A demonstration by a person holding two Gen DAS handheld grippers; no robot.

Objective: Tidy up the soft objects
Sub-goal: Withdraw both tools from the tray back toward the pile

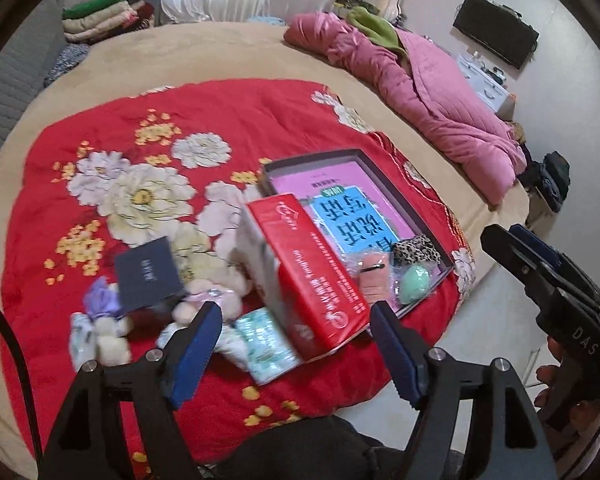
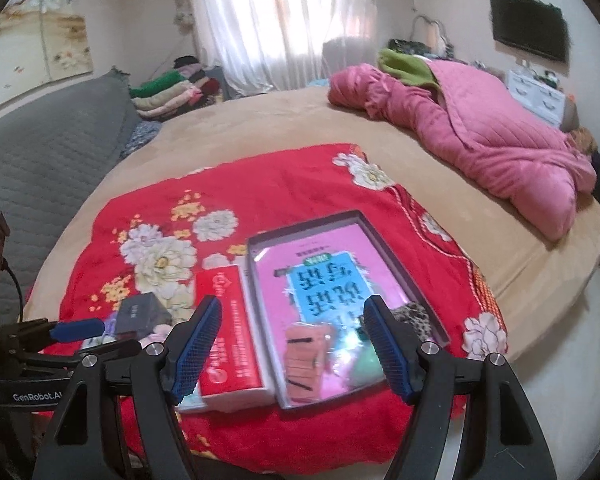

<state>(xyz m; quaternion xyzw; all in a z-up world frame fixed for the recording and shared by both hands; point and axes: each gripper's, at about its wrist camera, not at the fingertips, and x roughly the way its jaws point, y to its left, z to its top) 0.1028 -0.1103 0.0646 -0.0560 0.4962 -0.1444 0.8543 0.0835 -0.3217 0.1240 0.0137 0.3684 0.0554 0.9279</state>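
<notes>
A red floral quilt (image 1: 228, 128) covered the near part of the bed (image 1: 236, 52), and the task's things lay on its near right portion. A shallow dark tray (image 2: 404, 268) sat toward the quilt's right edge, lined with a pink sheet bearing a blue panel of large Chinese characters (upside down from here and not readable to me). In the tray's near end lay a peach packet (image 1: 374, 280), a mint-green egg-shaped thing (image 1: 414, 282) and a leopard-print piece (image 1: 416, 250).

A red carton (image 1: 312, 276) with white Chinese print down its side and a white logo near its far end leaned against the tray's left rim. Left of it sat a small dark box (image 1: 148, 274) with pale lettering too blurred to read, cream plush toys (image 1: 216, 296), a lilac bundle (image 1: 100, 300) and a pale green-printed packet (image 1: 264, 344) near the quilt's near edge.

The left gripper (image 1: 296, 344) hung over the carton's near end, its blue-padded fingers (image 1: 198, 352) spread wide and pinching nothing. The right gripper (image 2: 294, 348) hovered over the tray's near end, its fingers (image 2: 388, 348) likewise spread and empty. Its body read "DAS" in the left wrist view; the left one's body read "GenRobot.AI" in the right wrist view.

A pink quilted blanket (image 2: 480, 136) lay along the bed's far right edge, folded clothes (image 2: 168, 92) at the far left corner.
</notes>
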